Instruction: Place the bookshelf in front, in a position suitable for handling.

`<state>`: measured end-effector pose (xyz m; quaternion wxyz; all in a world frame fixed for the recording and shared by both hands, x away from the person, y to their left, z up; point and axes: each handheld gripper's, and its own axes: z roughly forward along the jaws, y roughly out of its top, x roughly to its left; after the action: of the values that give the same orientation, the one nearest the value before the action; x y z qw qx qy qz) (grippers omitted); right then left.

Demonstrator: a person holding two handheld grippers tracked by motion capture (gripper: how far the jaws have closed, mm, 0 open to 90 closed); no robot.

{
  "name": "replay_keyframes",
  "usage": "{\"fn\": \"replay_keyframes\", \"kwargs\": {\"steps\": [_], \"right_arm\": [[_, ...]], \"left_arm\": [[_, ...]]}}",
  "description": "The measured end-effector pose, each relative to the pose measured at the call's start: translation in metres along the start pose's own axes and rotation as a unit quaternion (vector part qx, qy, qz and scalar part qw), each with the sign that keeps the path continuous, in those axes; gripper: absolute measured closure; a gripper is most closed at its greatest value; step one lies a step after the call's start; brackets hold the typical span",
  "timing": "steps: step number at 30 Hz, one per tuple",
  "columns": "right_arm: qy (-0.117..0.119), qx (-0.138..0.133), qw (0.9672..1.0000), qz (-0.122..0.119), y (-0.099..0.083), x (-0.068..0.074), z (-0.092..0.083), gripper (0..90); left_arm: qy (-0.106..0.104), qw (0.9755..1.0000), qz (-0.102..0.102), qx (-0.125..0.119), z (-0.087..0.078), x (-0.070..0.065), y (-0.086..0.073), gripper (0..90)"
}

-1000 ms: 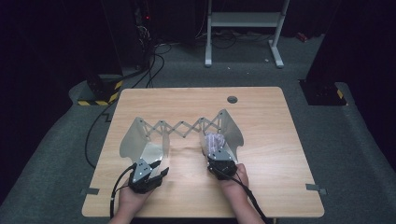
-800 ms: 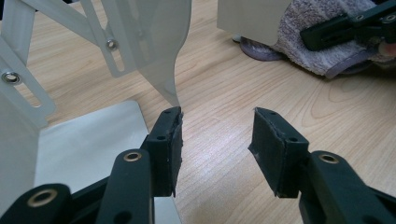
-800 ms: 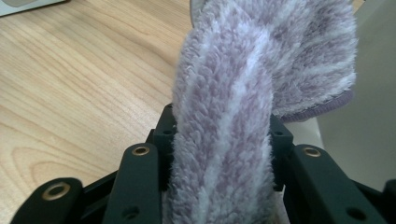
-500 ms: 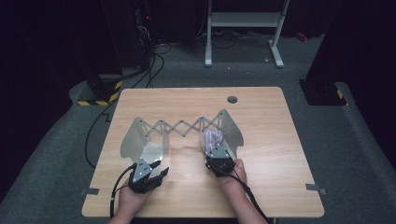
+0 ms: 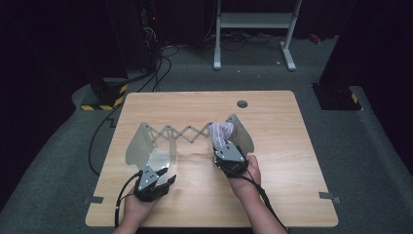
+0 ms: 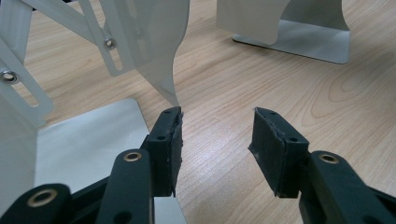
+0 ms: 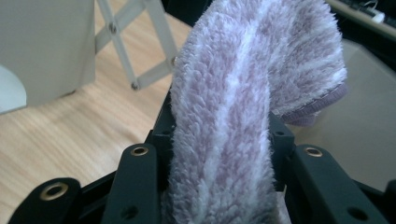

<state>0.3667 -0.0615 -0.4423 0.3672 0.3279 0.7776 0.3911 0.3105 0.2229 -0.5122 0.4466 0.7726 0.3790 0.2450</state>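
We hold our right gripper (image 5: 220, 147) over the right half of the wooden table (image 5: 277, 190), and its jaws clamp a fluffy lilac-and-white striped cloth (image 5: 221, 133). In the right gripper view the cloth (image 7: 243, 107) fills the gap between the two black jaws, rises out of them and flops over at the top, its hemmed edge hanging to the right. In the high view the cloth sits just in front of the right end plate (image 5: 242, 134) of a metal expanding rack (image 5: 182, 134), whose scissor lattice runs across the table to the left end plate (image 5: 139, 144).

Our left gripper (image 5: 165, 178) rests near the front left of the table, close to the left end plate's flat foot (image 5: 158, 160). In the left gripper view its jaws stand partly apart with nothing but bare wood between them; the left jaw's pad (image 6: 173, 140) lies just under the pointed lower edge of the curved plate (image 6: 159, 42), and we cannot tell whether they touch.
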Motion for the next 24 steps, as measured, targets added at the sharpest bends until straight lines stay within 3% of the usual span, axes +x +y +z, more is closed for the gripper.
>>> {"fn": "replay_keyframes", "kwargs": {"steps": [6, 18, 24], "right_arm": [[-0.001, 0.008, 0.9999, -0.008, -0.001, -0.001, 0.006, 59.5], [0.021, 0.075, 0.9966, -0.024, -0.048, 0.02, 0.027, 59.6], [0.027, 0.083, 0.9959, -0.025, -0.058, 0.025, 0.025, 59.6]], "left_arm": [[0.0, 1.0, 0.001, 0.0, 0.0, 0.0, 0.0, 52.9], [-0.001, 1.0, 0.002, 0.001, 0.0, 0.0, 0.0, 52.9], [-0.001, 1.0, 0.002, 0.003, 0.001, -0.001, 0.0, 52.9]]}}
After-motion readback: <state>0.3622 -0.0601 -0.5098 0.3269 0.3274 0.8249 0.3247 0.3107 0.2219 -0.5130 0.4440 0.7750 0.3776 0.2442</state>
